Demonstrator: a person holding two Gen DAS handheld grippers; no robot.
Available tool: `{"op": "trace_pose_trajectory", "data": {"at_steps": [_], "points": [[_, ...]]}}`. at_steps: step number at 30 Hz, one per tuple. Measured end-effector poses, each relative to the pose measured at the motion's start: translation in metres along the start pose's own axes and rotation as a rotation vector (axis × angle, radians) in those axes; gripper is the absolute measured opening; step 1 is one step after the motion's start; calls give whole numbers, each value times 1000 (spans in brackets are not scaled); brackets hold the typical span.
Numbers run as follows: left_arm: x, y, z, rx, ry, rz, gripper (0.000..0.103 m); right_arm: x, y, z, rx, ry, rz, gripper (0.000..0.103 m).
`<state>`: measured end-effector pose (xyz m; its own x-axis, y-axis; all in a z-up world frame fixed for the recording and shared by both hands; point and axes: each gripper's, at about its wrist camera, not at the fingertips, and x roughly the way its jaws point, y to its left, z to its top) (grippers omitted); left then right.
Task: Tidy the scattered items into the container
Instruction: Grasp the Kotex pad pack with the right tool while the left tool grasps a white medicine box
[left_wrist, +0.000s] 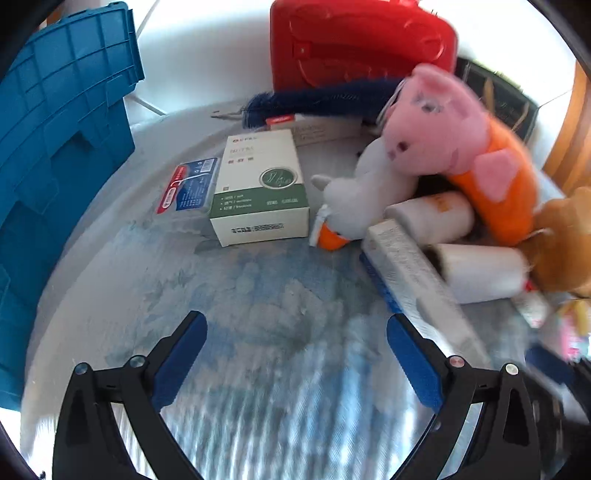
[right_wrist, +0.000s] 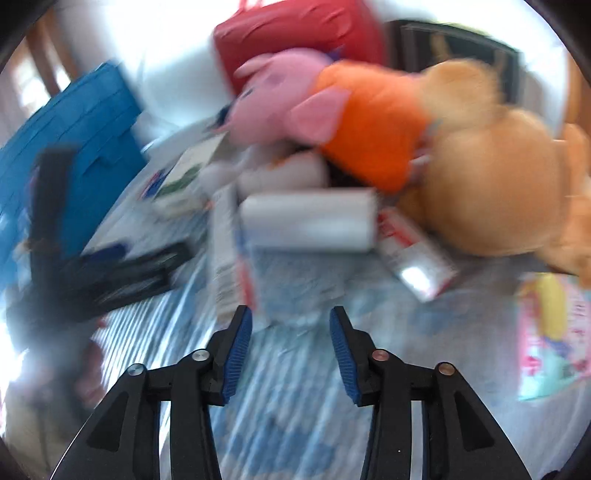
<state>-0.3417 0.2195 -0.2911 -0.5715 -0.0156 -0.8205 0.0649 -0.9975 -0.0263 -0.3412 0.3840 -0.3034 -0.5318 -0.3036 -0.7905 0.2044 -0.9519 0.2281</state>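
On the blue-patterned cloth (left_wrist: 258, 295) toys and boxes lie scattered beside the blue crate (left_wrist: 55, 147), both grippers' jaws spread and empty, so nearly everything remains.

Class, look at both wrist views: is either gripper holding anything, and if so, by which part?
Nothing is held. The left gripper and the right gripper both stand open over bare cloth.

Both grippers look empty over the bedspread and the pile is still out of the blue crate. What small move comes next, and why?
Probably ease the left gripper forward to the green and white box. Its jaws stand wide open with nothing between them, and that box lies flat and apart from the tangled plush toys, close to the blue crate. The right gripper is also empty, but its view is blurred.
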Motion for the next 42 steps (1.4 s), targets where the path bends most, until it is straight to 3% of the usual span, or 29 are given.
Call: {"op": "trace_pose_trajectory", "data": {"at_steps": [3, 7, 11, 12, 13, 15, 17, 21, 24, 26, 31, 35, 38, 42], "points": [[-13, -4, -2, 9, 7, -58, 99, 8, -9, 5, 52, 19, -59, 45], [-5, -12, 6, 20, 22, -86, 99, 14, 5, -8, 43, 90, 52, 45], [-3, -38, 1, 19, 17, -89, 99, -31, -15, -20, 84, 22, -59, 49], [-1, -44, 0, 17, 13, -84, 99, -43, -26, -22, 95, -9, -99, 59], [3, -52, -3, 13, 9, -77, 99, -60, -40, -24, 108, -48, -144, 76], [12, -64, -9, 6, 3, -35, 99, -86, -70, -29, 129, -108, -234, 96], [24, -73, -13, -17, 10, 13, 99, -102, -99, -36, 152, -130, -300, 102], [47, -80, -18, -76, 30, 62, 99, -94, -152, -44, 191, -86, -321, 103], [55, -82, -18, -102, -13, 80, 103, -74, -171, -44, 187, -53, -303, 103], [58, -83, -14, -111, -16, 91, 103, -61, -175, -42, 176, -39, -288, 103], [60, -85, -12, -135, -19, 120, 103, -42, -167, -35, 94, -29, -361, 103], [63, -83, -10, -137, -26, 103, 103, -40, -171, -35, 97, -31, -355, 103], [60, -87, -11, -121, -27, 114, 90, -44, -176, -32, 111, -5, -331, 103], [62, -88, -13, -135, -41, 99, 87, -62, -180, -31, 147, -114, -287, 103]]}}
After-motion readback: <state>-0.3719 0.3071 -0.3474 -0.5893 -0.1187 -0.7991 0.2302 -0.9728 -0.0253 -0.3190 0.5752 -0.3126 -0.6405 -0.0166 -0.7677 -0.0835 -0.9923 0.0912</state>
